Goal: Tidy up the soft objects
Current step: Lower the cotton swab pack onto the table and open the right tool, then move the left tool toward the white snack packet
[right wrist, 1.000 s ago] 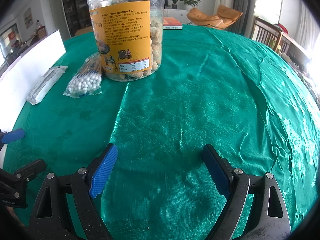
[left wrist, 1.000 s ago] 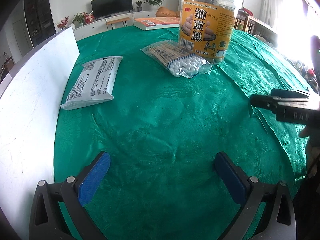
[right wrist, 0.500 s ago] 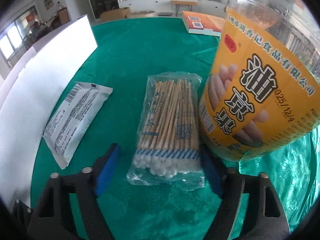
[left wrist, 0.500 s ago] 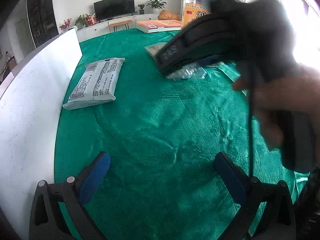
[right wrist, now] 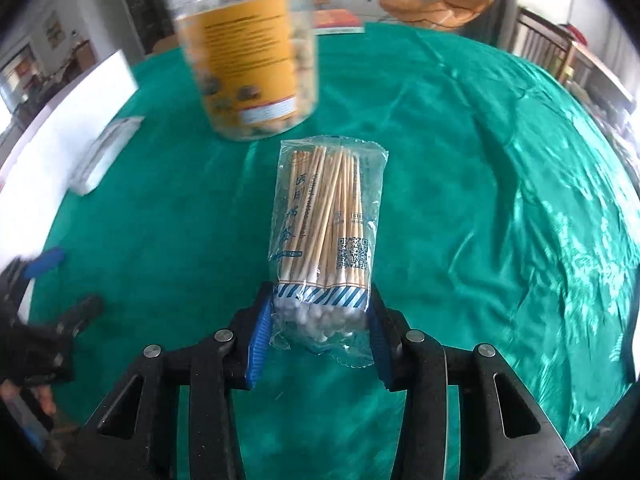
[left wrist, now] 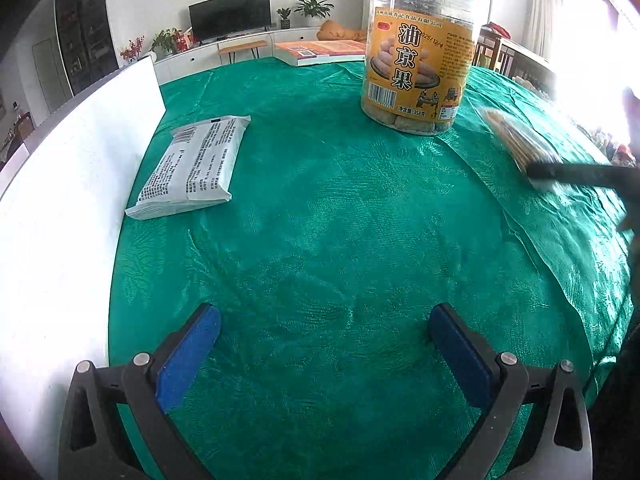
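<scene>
You've got the cotton swab bag (right wrist: 326, 240) in your right gripper (right wrist: 318, 330) — the blue pads (right wrist: 259, 334) are clamped on its white-tipped end, and the rest of the pack juts straight out ahead of the fingers toward the snack jar (right wrist: 246, 60). It looks lifted off the green tablecloth (right wrist: 480, 200), though from this angle you can't be fully sure how high. So, by my read, the grasp step is done and you're in the carry.

Your left gripper (left wrist: 324, 354) hangs low over the cloth with its jaws wide apart and nothing between them. From its camera the swab bag (left wrist: 516, 140) shows to the right of the jar (left wrist: 416, 52), with the dark bar of the right gripper across its near end.

The other soft item, the white wipes pack (left wrist: 192, 166), lies flat to the left of the jar, just beside the white board (left wrist: 72, 184) — well apart from both tools.

Next move, I'd judge: carry the swabs over to the wipes pack and set them down alongside. Keep the grip gentle — the film is slippery, and the sticks could crush or slide.
</scene>
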{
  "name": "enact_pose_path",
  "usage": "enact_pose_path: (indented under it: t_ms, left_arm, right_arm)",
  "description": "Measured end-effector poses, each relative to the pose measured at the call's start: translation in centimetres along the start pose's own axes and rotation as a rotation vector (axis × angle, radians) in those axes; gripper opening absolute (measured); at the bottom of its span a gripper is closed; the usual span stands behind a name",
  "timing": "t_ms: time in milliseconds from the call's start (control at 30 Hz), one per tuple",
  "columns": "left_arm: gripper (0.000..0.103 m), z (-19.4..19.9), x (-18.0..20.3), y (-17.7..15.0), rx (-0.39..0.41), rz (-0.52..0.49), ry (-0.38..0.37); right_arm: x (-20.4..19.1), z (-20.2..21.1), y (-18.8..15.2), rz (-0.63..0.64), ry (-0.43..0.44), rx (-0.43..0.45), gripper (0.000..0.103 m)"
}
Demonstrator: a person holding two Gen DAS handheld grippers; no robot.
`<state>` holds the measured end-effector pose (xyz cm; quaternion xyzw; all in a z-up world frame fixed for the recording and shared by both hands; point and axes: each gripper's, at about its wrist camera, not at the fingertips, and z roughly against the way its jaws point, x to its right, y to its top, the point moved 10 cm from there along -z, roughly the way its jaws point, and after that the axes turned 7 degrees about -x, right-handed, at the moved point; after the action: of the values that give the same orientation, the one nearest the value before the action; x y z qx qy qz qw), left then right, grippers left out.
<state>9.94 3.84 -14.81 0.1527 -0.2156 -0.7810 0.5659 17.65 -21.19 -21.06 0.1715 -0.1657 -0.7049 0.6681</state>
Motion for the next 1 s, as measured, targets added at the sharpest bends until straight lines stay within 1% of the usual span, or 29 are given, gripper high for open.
enact_pose_path:
  t_ms: [33, 67, 100, 133, 167, 200, 233, 300, 333, 400, 467, 533, 600, 667, 767, 1000]
  left_arm:
    - [0.103, 0.0, 0.0, 0.0, 0.0, 0.0, 0.0]
    - [0.103, 0.0, 0.0, 0.0, 0.0, 0.0, 0.0]
    - [0.103, 0.0, 0.0, 0.0, 0.0, 0.0, 0.0]
    - [0.103, 0.0, 0.0, 0.0, 0.0, 0.0, 0.0]
    - [0.103, 0.0, 0.0, 0.0, 0.0, 0.0, 0.0]
    - [0.103, 0.0, 0.0, 0.0, 0.0, 0.0, 0.0]
    - [0.103, 0.0, 0.0, 0.0, 0.0, 0.0, 0.0]
    - [0.103, 0.0, 0.0, 0.0, 0.0, 0.0, 0.0]
    - [0.103, 0.0, 0.0, 0.0, 0.0, 0.0, 0.0]
    - [0.103, 0.0, 0.0, 0.0, 0.0, -0.001, 0.0]
    - [0.103, 0.0, 0.0, 0.0, 0.0, 0.0, 0.0]
    - [0.103, 0.0, 0.0, 0.0, 0.0, 0.0, 0.0]
    - [0.103, 0.0, -0.1, 0.0, 0.001, 0.001, 0.001]
    - [0.103, 0.0, -0.1, 0.0, 0.002, 0.002, 0.003]
    - [0.103, 0.0, -0.1, 0.0, 0.002, 0.002, 0.003]
    - [0.103, 0.0, -0.1, 0.0, 0.003, 0.002, 0.003]
  right_arm:
    - [1.2, -0.8, 2.0, -0.018, -0.035, 0.034, 0.046]
    - [1.8, -1.7, 3.9, -0.017, -0.039, 0.063, 0.046]
    - [2.3, -2.6, 5.4, -0.023, -0.013, 0.079, 0.051]
    - [2.8, -3.3, 6.6, -0.046, 0.013, 0.093, 0.053]
    - [3.2, -3.4, 7.1, -0.076, 0.029, 0.098, 0.06]
    - [3.4, -3.1, 7.0, -0.11, 0.037, 0.089, 0.065]
    - [3.7, -2.0, 6.3, -0.136, 0.047, 0.103, 0.065]
    - [3.4, 0.2, 4.6, -0.125, 0.044, 0.145, 0.074]
    - [3.1, 1.0, 3.3, -0.105, 0.029, 0.157, 0.074]
    - [2.0, 1.3, 0.9, -0.069, 0.009, 0.133, 0.074]
    - [1.4, 0.7, -0.7, -0.067, 0.008, 0.073, 0.074]
    - [1.1, 0.3, -0.8, -0.054, 0.014, 0.062, 0.074]
    - [1.2, -0.4, -1.0, -0.044, -0.011, 0.04, 0.075]
    - [1.1, -0.5, -1.0, -0.022, -0.035, 0.044, 0.076]
    - [0.9, -0.3, -1.5, -0.014, -0.028, 0.053, 0.081]
    - [0.7, -0.2, -1.5, -0.007, -0.025, 0.066, 0.086]
